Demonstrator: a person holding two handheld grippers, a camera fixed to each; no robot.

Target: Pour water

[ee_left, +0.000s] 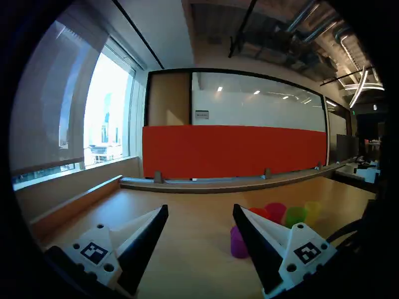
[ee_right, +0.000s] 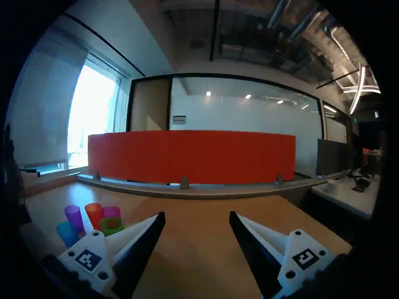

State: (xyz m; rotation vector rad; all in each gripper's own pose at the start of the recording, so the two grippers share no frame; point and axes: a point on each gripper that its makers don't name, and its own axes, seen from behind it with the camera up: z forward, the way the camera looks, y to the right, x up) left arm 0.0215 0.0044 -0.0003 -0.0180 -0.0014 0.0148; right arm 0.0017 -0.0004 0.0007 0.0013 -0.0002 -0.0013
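Note:
Several coloured plastic cups stand together on the wooden desk. In the left gripper view a purple cup point(ee_left: 238, 242) sits just left of my right finger, with red point(ee_left: 258, 213), magenta point(ee_left: 275, 211), green point(ee_left: 295, 216) and yellow point(ee_left: 313, 209) cups behind it. My left gripper point(ee_left: 199, 215) is open and holds nothing. In the right gripper view the cups are at the lower left: purple point(ee_right: 74, 217), red point(ee_right: 93, 214), magenta point(ee_right: 111, 212), green point(ee_right: 110, 225) and blue point(ee_right: 67, 233). My right gripper point(ee_right: 195, 219) is open, with bare desk between its fingers.
The wooden desk point(ee_left: 199, 234) ends at a red partition panel point(ee_left: 234, 151) at its far edge. A bright window point(ee_left: 104, 119) and a raised sill point(ee_left: 75, 199) run along the left. Another desk with office items point(ee_right: 349, 192) stands to the right.

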